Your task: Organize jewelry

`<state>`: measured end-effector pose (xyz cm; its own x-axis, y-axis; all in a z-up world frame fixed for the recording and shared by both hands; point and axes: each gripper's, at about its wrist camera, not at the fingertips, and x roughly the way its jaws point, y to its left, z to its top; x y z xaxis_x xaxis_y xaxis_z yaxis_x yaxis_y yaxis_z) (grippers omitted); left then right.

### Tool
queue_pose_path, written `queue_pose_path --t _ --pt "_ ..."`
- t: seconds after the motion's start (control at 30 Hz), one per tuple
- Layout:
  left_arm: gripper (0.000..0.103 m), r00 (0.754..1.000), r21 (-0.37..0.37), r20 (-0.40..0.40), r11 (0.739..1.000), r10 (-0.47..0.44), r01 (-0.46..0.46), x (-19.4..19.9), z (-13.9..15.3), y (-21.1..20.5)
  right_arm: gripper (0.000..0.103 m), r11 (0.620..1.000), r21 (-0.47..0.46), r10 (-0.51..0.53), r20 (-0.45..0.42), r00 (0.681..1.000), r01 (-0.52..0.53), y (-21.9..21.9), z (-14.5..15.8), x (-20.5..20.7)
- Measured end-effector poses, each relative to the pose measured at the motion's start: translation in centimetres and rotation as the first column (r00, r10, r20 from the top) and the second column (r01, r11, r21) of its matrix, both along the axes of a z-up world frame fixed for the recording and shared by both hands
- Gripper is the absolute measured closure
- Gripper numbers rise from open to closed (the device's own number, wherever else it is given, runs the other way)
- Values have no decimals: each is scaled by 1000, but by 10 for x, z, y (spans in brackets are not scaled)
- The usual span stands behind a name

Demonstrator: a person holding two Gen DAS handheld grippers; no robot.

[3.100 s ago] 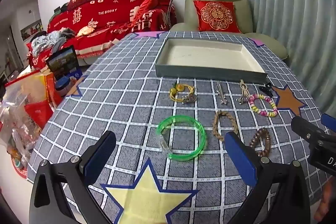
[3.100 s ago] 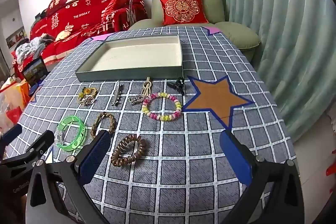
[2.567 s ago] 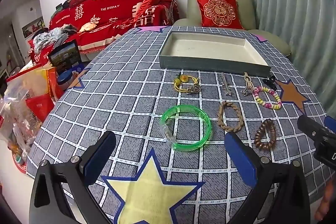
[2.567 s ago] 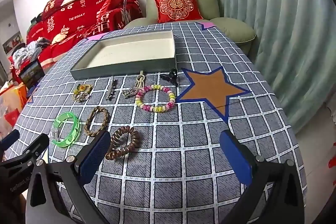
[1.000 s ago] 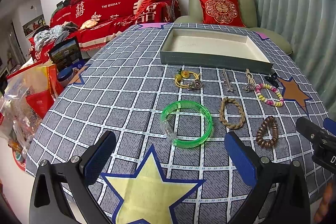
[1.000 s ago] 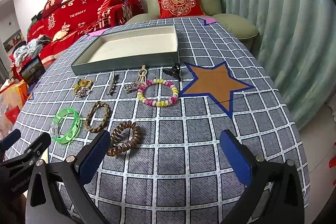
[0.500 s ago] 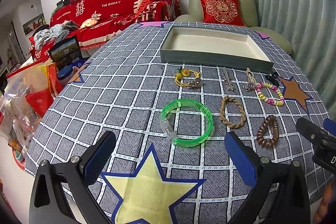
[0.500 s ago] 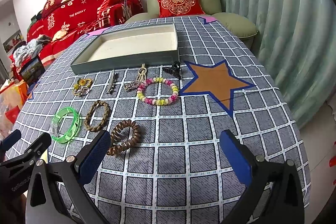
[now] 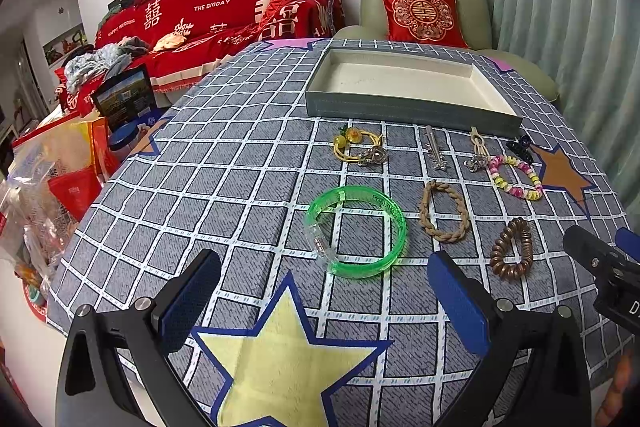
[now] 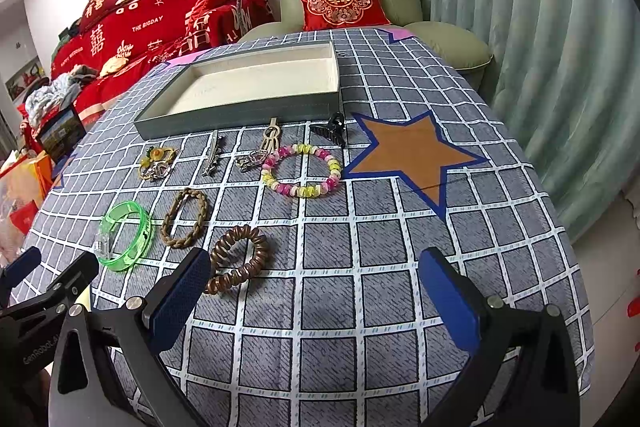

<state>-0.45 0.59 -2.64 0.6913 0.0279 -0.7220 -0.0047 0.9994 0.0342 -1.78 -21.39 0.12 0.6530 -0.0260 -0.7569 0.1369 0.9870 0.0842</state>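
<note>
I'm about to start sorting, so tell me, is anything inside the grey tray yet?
The grey tray shows only its bare cream lining; no jewelry is in it. Its near wall hides a thin strip of the floor, so anything there can't be seen.

Both tongs share 1 build: the left tongs [image 9: 324,301] and the right tongs [image 10: 316,293] have matte black angular arms with triangular cutouts, 2 blue textured pads [image 9: 460,301] each, silver screws, and partial white lettering on the body.
</note>
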Motion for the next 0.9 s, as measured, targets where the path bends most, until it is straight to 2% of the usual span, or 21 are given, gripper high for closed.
queue_pose_path --t 0.9 --pt "0 1000 -1 -3 1000 0 0 0 0 0 0 1000 1 6 -5 1000 -6 3 -3 0"
